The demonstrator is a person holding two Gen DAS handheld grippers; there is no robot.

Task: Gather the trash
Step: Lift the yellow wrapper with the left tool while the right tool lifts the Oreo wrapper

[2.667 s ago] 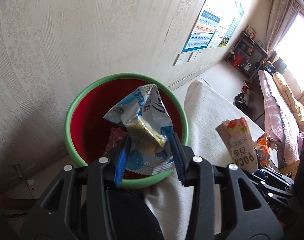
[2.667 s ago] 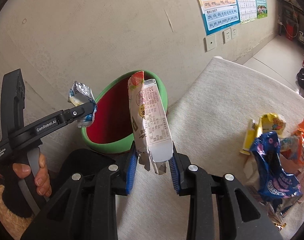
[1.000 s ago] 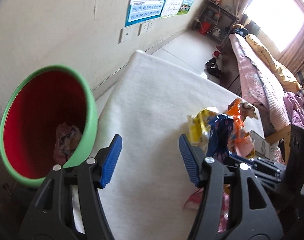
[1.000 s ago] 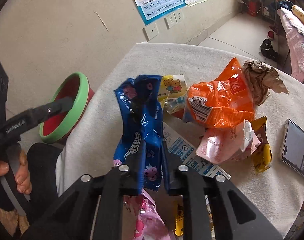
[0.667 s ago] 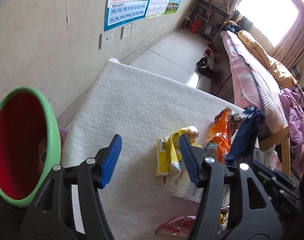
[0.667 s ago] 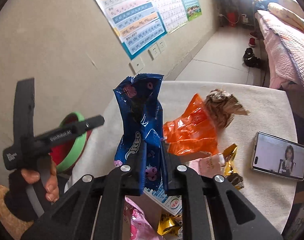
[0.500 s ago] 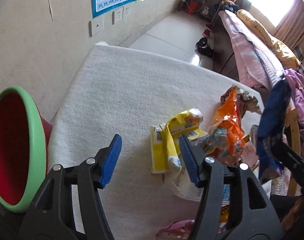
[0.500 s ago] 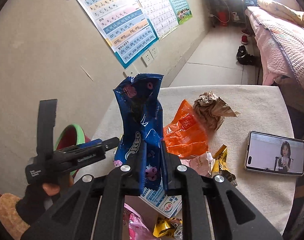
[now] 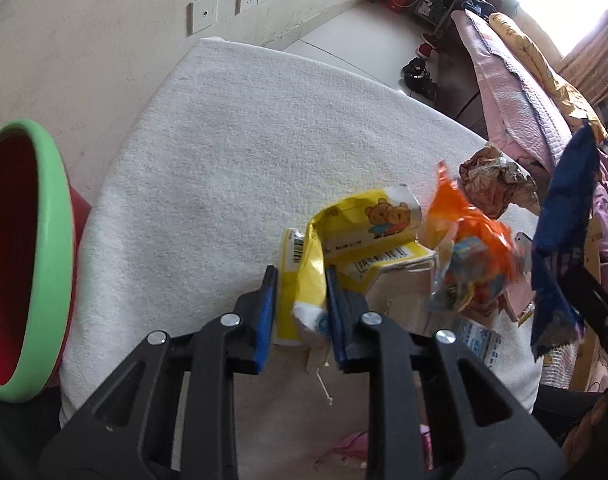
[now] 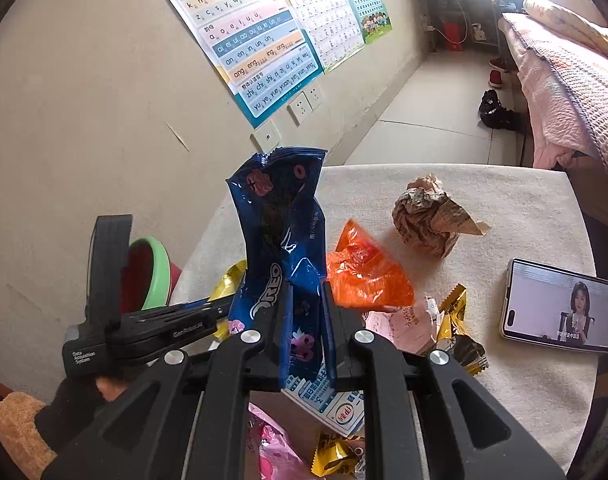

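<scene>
Two wrappers in hand: right gripper (image 10: 305,322) clamps crinkled blue foil Oreo packet (image 10: 282,248); left gripper (image 9: 300,308) closing around yellow plastic bear-print wrapper (image 9: 343,240). Several remain, lower right; round green-rimmed red bin (image 9: 44,248) awaits, left edge.

a lived-in bedroom at home: a bed (image 10: 559,60) with pink quilted bedding at two o'clock, shoes (image 10: 493,110) on the tiled floor beside it, children's pinyin posters (image 10: 244,40) on the wall at twelve, a cluttered shelf (image 10: 451,12) far off.
</scene>
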